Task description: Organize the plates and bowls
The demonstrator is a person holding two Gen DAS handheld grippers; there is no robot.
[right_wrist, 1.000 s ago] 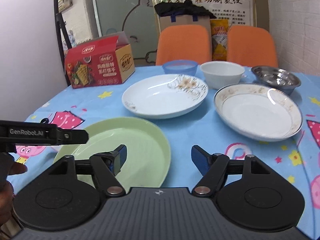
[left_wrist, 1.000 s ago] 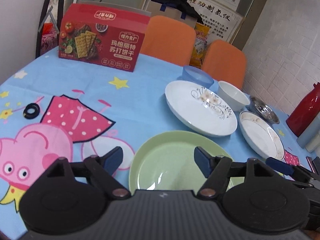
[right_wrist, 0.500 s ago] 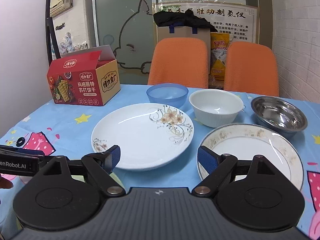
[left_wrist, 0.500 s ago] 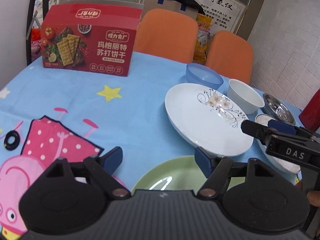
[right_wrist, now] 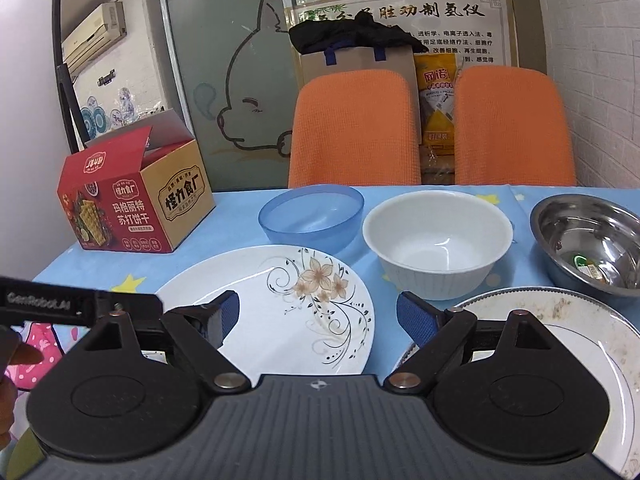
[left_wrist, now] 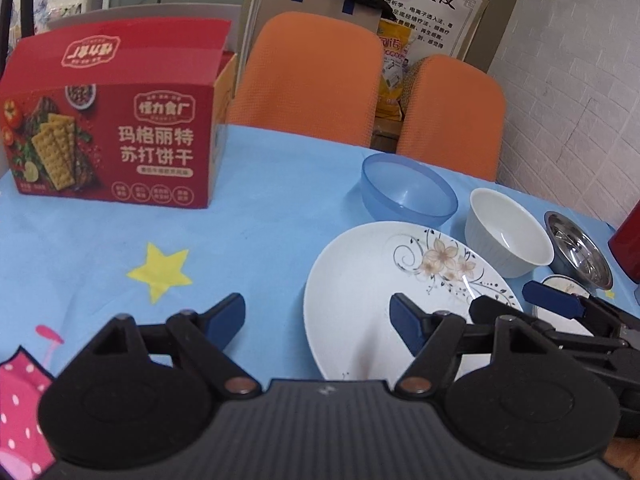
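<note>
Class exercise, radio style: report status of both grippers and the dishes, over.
Left gripper open, empty. Right gripper open, empty, over the flowered plate. Blue bowl, white bowl, steel bowl unstacked behind it. Nothing blocking.

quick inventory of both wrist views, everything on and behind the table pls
floral plate: 1, white with a brown flower print, table centre, nearest both grippers
rimmed plate: 1, white with grey rim, smeared, right of the floral plate
blue bowl: 1, translucent blue, behind the floral plate
white bowl: 1, white, right of the blue bowl
steel bowl: 1, metal, far right, scraps inside
cracker box: 1, red, flap open, table's left side
red flask: 1, red, right edge, partly cut off
tablecloth: 1, light blue with cartoon print
chairs: 2, orange, behind the table
paper bag: 1, brown, dark cloth on top, behind the chairs
left gripper: 1, black with blue pads, open
right gripper: 1, black with blue pads, open
</note>
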